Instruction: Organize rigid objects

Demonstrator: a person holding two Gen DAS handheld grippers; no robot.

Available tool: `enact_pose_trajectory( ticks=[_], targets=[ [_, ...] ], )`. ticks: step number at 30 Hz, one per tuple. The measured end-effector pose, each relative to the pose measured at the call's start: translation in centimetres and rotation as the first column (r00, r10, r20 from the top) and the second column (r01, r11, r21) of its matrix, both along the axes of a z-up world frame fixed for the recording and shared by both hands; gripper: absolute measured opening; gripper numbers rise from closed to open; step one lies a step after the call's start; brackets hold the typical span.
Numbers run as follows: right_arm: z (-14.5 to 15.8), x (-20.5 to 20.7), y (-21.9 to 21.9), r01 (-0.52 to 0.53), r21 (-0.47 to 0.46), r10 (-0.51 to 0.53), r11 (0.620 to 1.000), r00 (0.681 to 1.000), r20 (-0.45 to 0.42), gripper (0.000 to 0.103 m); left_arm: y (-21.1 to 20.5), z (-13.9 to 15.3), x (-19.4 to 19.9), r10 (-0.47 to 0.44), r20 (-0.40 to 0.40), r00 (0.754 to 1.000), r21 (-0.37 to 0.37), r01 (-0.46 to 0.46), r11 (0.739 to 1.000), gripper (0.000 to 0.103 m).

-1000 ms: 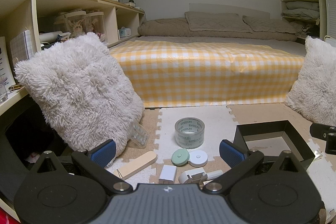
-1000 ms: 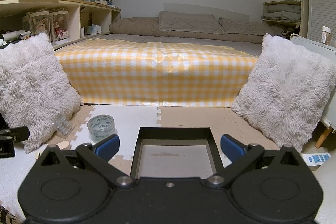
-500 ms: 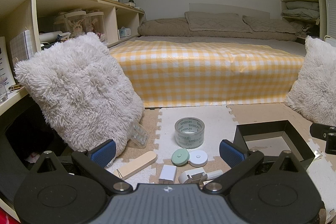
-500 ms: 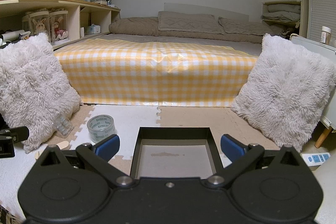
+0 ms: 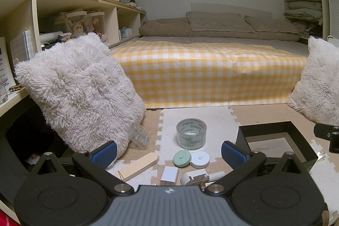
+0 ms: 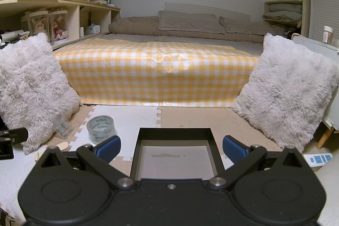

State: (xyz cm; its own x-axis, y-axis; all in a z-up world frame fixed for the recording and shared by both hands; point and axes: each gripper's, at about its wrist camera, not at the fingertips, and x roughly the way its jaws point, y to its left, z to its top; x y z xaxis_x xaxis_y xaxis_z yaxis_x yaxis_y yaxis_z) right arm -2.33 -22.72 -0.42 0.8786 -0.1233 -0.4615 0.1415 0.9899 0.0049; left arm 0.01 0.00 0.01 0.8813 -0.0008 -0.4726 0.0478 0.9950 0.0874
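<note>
Nothing's moved vs a sec ago: my L gripper & R gripper both spread empty, black tray bare, tape roll etc untouched, so sorting's unstarted.

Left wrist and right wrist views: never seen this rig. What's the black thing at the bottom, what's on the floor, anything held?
No robot: a person carries a hand-held gripper in each hand, each with a fisheye camera looking along its blue-padded fingers. The left hand-held gripper is open and empty above a tape roll, a green round case, a white round case, a white charger and a wooden stick on the foam mat. The right hand-held gripper, also open and empty, faces an empty black box.
</note>
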Motion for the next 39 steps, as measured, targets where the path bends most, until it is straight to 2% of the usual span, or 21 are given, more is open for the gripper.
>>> enact_pose_trajectory(
  ticks=[8, 15, 20, 23, 25, 29, 34, 37, 39],
  targets=[
    [0.4, -0.4, -1.7, 0.029, 0.078, -0.031, 0.997, 0.999, 0.028, 0.103, 0.2, 0.9, 0.8, 0.015, 0.011, 1.0, -0.012, -0.015, 1.0, 0.103],
    [1.6, 0.8, -3.8, 0.113, 0.123, -0.118, 0.986, 0.992, 0.038, 0.103, 0.8, 1.7, 2.2, 0.031, 0.023, 0.999, -0.033, -0.03, 0.999, 0.103],
    [2.1, 2.3, -6.4, 0.116, 0.182, -0.13, 0.976, 0.989, 0.069, 0.103, 0.9, 2.4, 3.3, 0.048, 0.067, 0.997, -0.015, -0.047, 0.999, 0.103],
    [2.4, 3.9, -8.2, 0.107, 0.215, -0.121, 0.971, 0.991, 0.054, 0.103, 0.7, 2.5, 4.1, 0.03, 0.07, 0.997, 0.0, -0.031, 1.0, 0.103],
    [2.5, 4.9, -8.9, 0.104, 0.202, -0.117, 0.974, 0.992, 0.053, 0.103, 0.9, 2.6, 5.0, 0.004, 0.058, 0.998, 0.002, -0.004, 1.0, 0.103],
    [2.6, 8.0, -9.8, 0.127, 0.079, -0.128, 0.989, 0.992, 0.013, 0.103, 1.9, 2.6, 6.7, -0.022, 0.041, 0.999, -0.034, 0.023, 0.999, 0.103],
    [1.4, 11.3, -10.4, 0.108, -0.065, -0.112, 0.992, 0.992, -0.054, 0.103, 2.8, 2.4, 9.3, -0.018, 0.013, 1.0, -0.019, 0.019, 1.0, 0.103],
    [-0.5, 13.0, -10.9, 0.1, -0.077, -0.109, 0.992, 0.986, -0.129, 0.102, 3.2, 1.9, 11.3, -0.018, -0.031, 0.999, -0.015, 0.017, 1.0, 0.103],
    [-1.9, 13.7, -11.0, 0.082, -0.067, -0.093, 0.994, 0.979, -0.182, 0.094, 3.5, 1.4, 12.7, -0.018, -0.058, 0.998, 0.0, 0.018, 1.0, 0.103]
  ],
)
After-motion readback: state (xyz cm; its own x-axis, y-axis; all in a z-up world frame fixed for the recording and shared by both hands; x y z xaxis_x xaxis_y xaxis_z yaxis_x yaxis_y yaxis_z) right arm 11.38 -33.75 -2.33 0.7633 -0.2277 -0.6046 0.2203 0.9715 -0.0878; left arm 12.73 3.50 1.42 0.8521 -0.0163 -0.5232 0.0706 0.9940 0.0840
